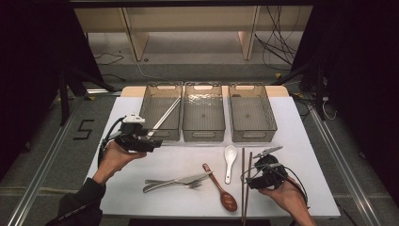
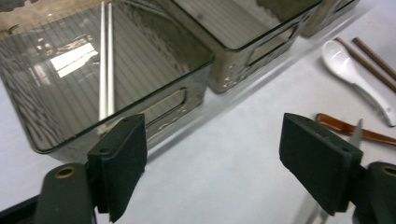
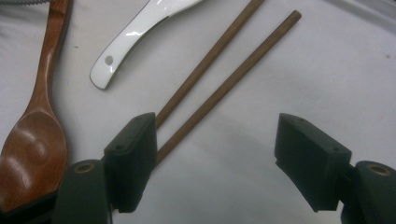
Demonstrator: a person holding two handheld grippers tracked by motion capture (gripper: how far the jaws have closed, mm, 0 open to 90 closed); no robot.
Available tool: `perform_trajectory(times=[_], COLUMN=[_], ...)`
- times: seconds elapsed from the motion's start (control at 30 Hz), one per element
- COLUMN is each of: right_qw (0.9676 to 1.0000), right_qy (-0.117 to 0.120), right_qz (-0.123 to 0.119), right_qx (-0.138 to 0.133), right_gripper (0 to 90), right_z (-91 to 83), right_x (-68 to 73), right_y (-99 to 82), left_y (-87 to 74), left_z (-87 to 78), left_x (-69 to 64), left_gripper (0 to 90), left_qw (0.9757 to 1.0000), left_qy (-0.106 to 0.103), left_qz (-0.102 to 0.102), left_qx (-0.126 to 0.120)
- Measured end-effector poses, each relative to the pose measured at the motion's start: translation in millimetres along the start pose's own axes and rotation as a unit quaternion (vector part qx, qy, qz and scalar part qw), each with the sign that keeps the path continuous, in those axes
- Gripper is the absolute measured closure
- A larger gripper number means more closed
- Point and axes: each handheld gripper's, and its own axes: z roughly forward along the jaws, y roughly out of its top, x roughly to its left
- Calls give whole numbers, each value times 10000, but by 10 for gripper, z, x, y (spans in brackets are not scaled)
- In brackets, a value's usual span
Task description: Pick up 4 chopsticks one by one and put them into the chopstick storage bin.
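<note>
The two long brown wooden chopsticks (image 3: 219, 74) lie side by side on the white desk (image 1: 306, 141), right in front of my right hand-held gripper (image 3: 215, 158). Its jaws are apart and hold nothing. One chopstick runs just past the left pad; the other pad has bare desk under it. The chopsticks reach to the near edge of the desk.

Just beside them lies the white china spoon (image 3: 140, 32), and next to that the brown wooden spoon (image 3: 37, 126). Further left, a metal knife and fork (image 1: 176, 181) lie together.

My left hand-held gripper (image 2: 212, 158) is let go too, holding nothing. It sits by the left see-through grey plastic bin (image 2: 154, 100), where two silver metal chopsticks (image 2: 106, 60) lean on the near rim. The middle bin (image 1: 203, 113) and the right bin (image 1: 251, 113) stand close in a row.

A big "5" (image 1: 83, 129) is marked on the floor to the left. There is open desk between the bins and the cutlery.
</note>
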Motion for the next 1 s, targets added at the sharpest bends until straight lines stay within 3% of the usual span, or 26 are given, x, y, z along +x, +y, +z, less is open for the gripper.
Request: perform_trajectory(times=[0.27,0.53,0.9,1.0], right_qw=[9993,9978,9941,9934], right_qy=[108,172,75,15], right_qz=[-72,-158,-283,-361], right_qx=[359,625,1049,1093], right_gripper=[348,410,456,506], right_z=[93,151,235,235], right_x=[45,76,125,127], right_y=[64,96,114,121], left_y=[-110,-194,-262,-266], left_z=[-41,-91,-80,-78], left_x=[-128,-184,-227,-236], left_gripper=[198,192,194,198], left_qw=[9995,9995,9996,9995], left_qy=[-229,-199,-145,-151], left_qz=[37,82,195,238], left_qx=[-224,-249,-144,-135])
